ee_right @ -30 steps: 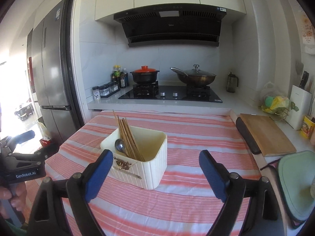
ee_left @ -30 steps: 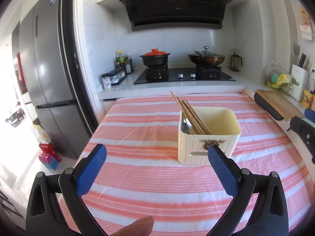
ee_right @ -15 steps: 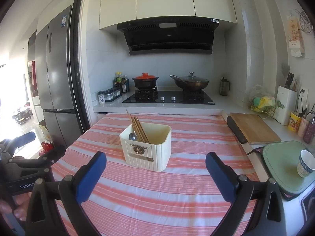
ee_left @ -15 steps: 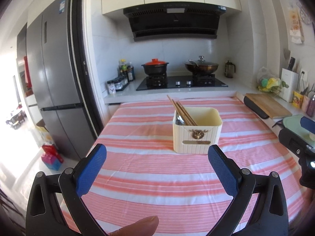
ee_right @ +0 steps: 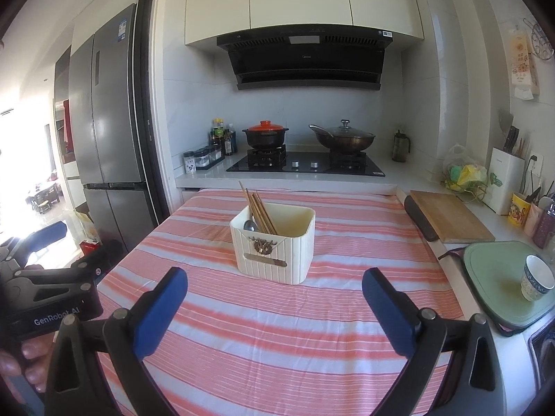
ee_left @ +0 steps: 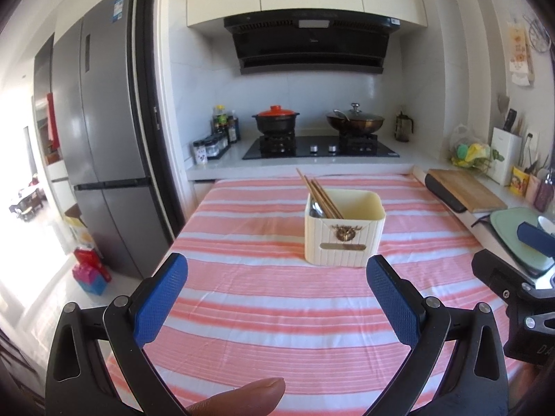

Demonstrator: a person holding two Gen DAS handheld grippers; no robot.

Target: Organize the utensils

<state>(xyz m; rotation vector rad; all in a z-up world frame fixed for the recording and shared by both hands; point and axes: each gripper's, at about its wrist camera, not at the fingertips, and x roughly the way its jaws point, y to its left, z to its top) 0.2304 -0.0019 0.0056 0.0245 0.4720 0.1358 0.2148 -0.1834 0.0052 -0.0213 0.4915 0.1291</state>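
A cream ribbed utensil holder (ee_left: 344, 230) (ee_right: 274, 244) stands on the pink-striped tablecloth (ee_left: 277, 312) (ee_right: 277, 329). Several wooden chopsticks (ee_left: 317, 192) (ee_right: 258, 208) and a metal spoon (ee_left: 315, 208) (ee_right: 250, 225) lean in its left half. My left gripper (ee_left: 277, 279) is open and empty, well short of the holder. My right gripper (ee_right: 274, 287) is open wide and empty too, also back from the holder. In the left wrist view the right gripper's body (ee_left: 510, 287) shows at the right edge. The left gripper's body (ee_right: 45, 287) shows at the left edge of the right wrist view.
A wooden cutting board (ee_right: 451, 215) and a green mat (ee_right: 499, 284) with a cup (ee_right: 537, 277) lie on the right counter. Behind the table a stove (ee_right: 305, 164) carries a red-lidded pot (ee_right: 265, 133) and a wok. A grey fridge (ee_left: 104, 159) stands left.
Both grippers have pulled back from the holder and risen a little, so it looks smaller and farther. Both stay open and empty.
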